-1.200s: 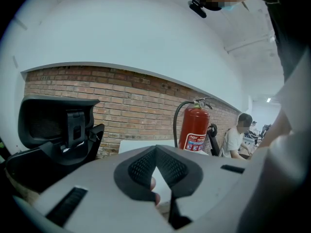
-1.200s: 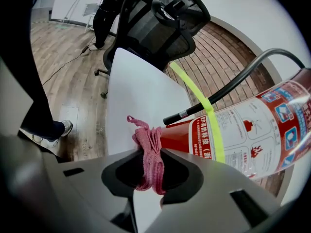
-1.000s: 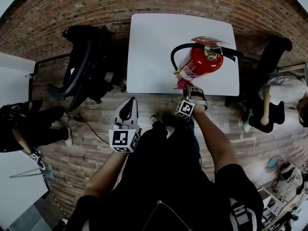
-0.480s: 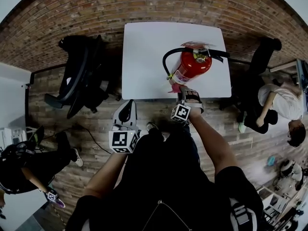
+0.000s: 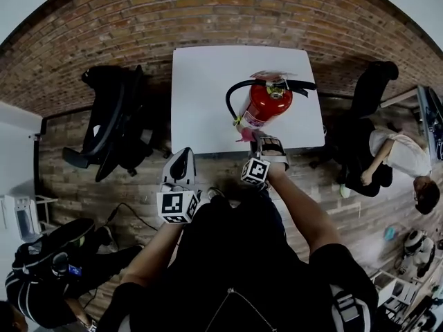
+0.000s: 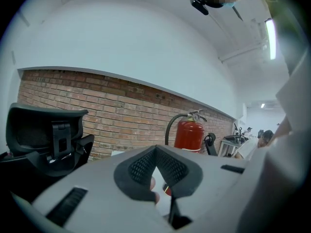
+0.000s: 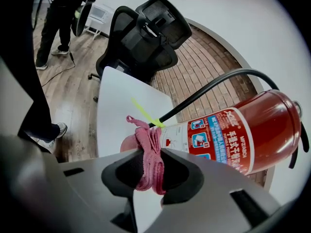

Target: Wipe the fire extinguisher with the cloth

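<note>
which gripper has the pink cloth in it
The right gripper: its jaws are shut on the pink cloth by the fire extinguisher. The left gripper has its jaws together with nothing between them.

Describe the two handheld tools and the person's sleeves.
The left tool and right tool are light grey plastic shells with black, mesh-textured pads. Each carries a white cube printed with black square markers. The person wears a black top with short sleeves.

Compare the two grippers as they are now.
The right gripper clamps the pink cloth; the left gripper is shut on nothing. The right is at the extinguisher's base; the left hangs by the table edge, apart from it. Both have jaws together.
</note>
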`<state>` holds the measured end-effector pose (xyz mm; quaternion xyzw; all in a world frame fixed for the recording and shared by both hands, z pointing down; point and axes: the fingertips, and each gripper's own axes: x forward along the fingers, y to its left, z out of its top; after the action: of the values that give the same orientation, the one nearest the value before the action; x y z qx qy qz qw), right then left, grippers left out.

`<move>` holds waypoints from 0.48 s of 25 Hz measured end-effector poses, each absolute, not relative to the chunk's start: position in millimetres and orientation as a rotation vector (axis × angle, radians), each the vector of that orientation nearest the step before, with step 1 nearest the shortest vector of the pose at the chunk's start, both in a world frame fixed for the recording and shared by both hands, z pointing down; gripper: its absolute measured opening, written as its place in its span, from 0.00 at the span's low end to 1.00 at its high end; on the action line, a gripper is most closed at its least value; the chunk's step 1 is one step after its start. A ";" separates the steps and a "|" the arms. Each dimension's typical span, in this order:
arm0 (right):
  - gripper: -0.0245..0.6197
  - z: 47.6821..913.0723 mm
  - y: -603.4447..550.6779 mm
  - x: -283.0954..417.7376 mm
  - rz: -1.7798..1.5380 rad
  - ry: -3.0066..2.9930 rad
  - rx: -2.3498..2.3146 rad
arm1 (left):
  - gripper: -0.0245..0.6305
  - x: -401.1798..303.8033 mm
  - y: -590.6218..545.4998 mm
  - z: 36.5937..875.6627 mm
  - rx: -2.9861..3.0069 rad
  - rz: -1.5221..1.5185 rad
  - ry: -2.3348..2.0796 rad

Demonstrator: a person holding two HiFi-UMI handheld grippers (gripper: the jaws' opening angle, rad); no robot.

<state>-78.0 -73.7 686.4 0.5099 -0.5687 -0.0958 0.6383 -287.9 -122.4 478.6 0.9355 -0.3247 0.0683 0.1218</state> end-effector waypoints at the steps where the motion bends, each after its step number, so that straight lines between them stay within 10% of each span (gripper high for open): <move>1: 0.20 680.2 -74.2 -78.1 -0.225 -1.292 1.167 | 0.08 -287.5 -122.8 477.6 2.731 0.196 -0.949; 12: 0.20 635.6 -74.3 -79.2 -0.238 -1.269 1.159 | 0.08 -278.4 -127.3 470.4 2.742 0.170 -0.948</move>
<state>-79.2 -74.3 635.6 0.5094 -0.5578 -0.1046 0.6469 -278.4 -127.3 470.4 0.9369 -0.3240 0.0581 0.1173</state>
